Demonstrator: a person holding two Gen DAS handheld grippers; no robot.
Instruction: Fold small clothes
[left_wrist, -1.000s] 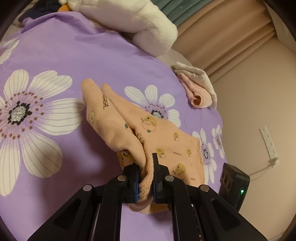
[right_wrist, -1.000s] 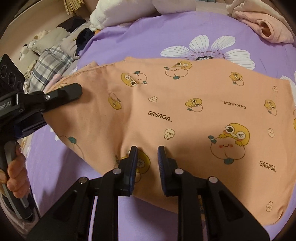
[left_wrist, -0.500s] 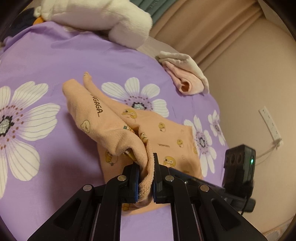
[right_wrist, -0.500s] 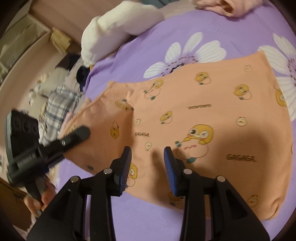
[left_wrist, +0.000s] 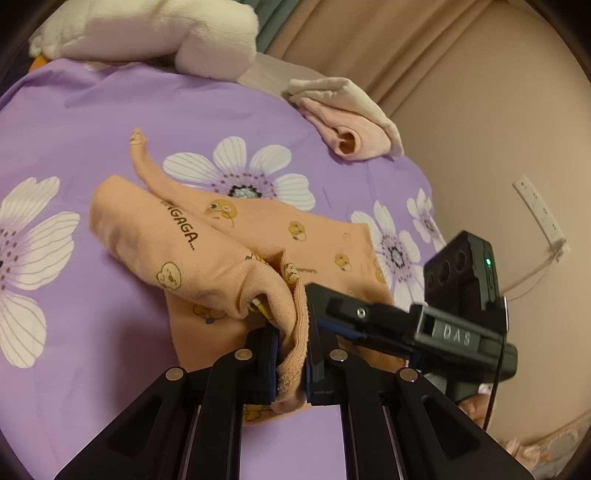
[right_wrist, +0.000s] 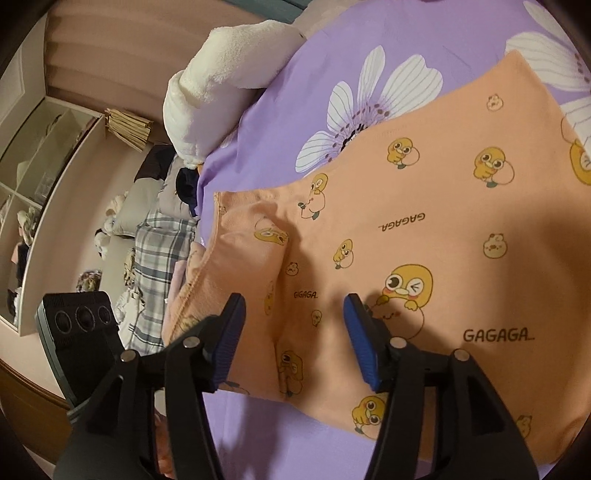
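The left gripper (left_wrist: 290, 354) is clamped on a bunched edge of the peach garment (left_wrist: 207, 254), printed with yellow chicks and "GAGAGA". The garment lies on the purple floral bedspread (left_wrist: 110, 122), one side lifted and rolled over. The right gripper (right_wrist: 293, 339) hangs over the flat part, jaws opening, pads off the cloth. The pinched fold hides what lies beneath it. Both grippers tilt downward.

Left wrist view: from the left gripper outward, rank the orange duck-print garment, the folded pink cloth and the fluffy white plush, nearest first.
1. Orange duck-print garment: its edge is pinched in the left gripper, bottom centre.
2. Folded pink cloth: upper right, near the edge of the purple flowered sheet.
3. Fluffy white plush: top left, at the far end of the sheet.
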